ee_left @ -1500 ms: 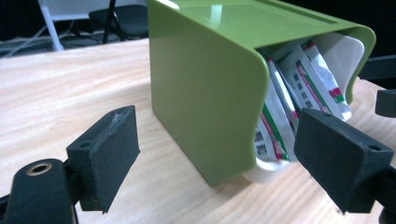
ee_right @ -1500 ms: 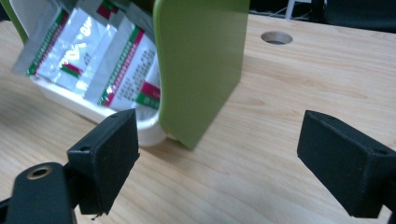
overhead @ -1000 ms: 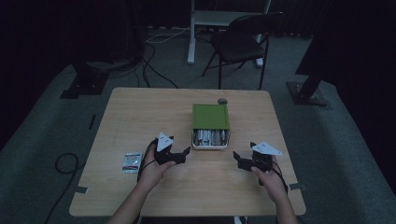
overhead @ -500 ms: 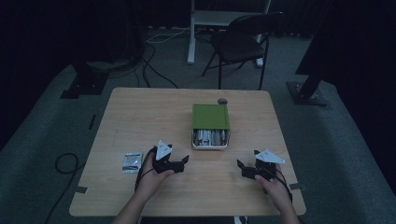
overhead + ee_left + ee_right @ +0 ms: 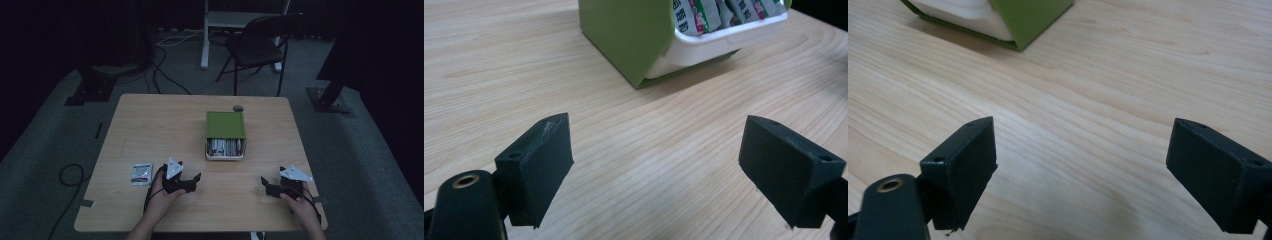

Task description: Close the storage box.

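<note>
A green box with a white tray of several packets at its near end lies mid-table. In the left gripper view the green box and its packets lie ahead, up and right of the jaws. My left gripper rests low near the front edge, open and empty, left of the box. My right gripper sits at the front right, open and empty too. The right gripper view catches a corner of the green box at upper left.
A small flat sachet lies on the wooden table just left of my left hand. A small dark round object sits behind the box. A chair and cables stand beyond the far edge.
Both hands have drawn back toward the near edge of the table, away from the box. The jaws stay open.
</note>
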Demonstrator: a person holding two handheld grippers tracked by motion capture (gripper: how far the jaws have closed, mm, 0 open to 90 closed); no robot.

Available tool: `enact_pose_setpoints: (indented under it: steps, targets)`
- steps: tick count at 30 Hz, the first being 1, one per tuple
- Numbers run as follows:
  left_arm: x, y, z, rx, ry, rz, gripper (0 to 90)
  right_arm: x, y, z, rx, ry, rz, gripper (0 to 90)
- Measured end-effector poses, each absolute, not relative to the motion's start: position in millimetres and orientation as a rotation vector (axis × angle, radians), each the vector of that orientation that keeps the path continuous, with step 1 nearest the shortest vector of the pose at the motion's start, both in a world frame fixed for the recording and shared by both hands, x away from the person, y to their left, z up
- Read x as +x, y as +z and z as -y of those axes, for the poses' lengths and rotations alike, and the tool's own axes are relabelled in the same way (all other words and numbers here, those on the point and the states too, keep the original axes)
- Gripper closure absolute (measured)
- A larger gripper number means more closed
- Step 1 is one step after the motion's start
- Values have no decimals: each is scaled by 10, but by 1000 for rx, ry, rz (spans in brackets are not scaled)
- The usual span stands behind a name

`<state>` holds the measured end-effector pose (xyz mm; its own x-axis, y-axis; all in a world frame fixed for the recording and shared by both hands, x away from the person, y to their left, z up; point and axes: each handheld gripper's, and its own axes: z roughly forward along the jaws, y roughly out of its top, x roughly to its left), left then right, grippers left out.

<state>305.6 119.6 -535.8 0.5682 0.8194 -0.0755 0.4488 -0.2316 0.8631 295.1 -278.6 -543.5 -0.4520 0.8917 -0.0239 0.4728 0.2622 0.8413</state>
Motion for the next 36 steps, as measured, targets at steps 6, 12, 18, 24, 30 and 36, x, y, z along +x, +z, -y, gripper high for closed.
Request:
enact_pose_setpoints:
  steps: [6, 12, 18, 24, 30, 36]
  targets:
    - [2991, -5400, -1206, 1873, 516, -1063, 147, 2904, -5483, 2843, 1230, 1066, -2058, 124]
    - [2932, -5411, -1192, 1878, 540, -1071, 147, 2867, -5484, 2883, 1216, 1026, -2077, 124]
    - [2876, -5404, -1175, 1889, 576, -1087, 148, 2840, -5497, 2895, 1218, 999, -2104, 124]
    - [2842, -5441, -1162, 1900, 591, -1120, 148, 2853, -5513, 2899, 1254, 940, -2132, 124]
    - [2848, -5448, -1171, 1921, 596, -1181, 148, 2871, -5527, 2903, 1287, 910, -2160, 123]
    - [2881, -5487, -1165, 2056, 506, -1230, 148, 2903, -5533, 2937, 1347, 938, -2175, 122]
